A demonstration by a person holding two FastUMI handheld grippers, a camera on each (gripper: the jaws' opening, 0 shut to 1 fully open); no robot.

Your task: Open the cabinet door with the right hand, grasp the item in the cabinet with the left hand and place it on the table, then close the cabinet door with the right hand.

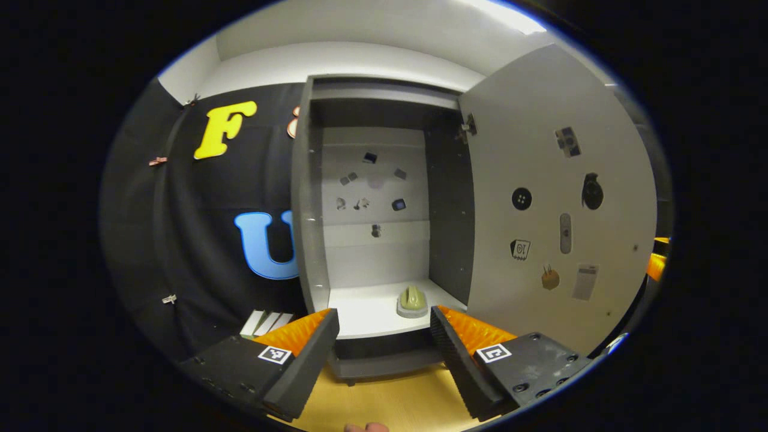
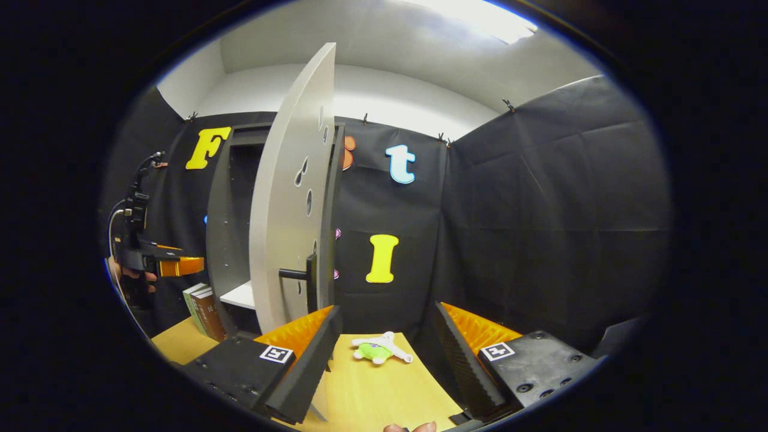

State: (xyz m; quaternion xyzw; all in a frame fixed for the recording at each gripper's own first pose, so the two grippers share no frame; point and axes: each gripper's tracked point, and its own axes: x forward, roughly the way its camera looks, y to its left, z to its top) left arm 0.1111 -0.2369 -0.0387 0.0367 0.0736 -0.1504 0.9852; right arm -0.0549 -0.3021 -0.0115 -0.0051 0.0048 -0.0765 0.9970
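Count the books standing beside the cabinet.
2 books in the right gripper view, upright side by side on the table, against the cabinet's left side. More may be hidden behind the left tongs.

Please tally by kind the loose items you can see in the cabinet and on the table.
Green item on the cabinet shelf: 1
Soft toy on the table: 1
Books beside the cabinet: 2
Total: 4

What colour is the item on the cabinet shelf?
Pale olive green item on a light grey base; clearest in the left gripper view.
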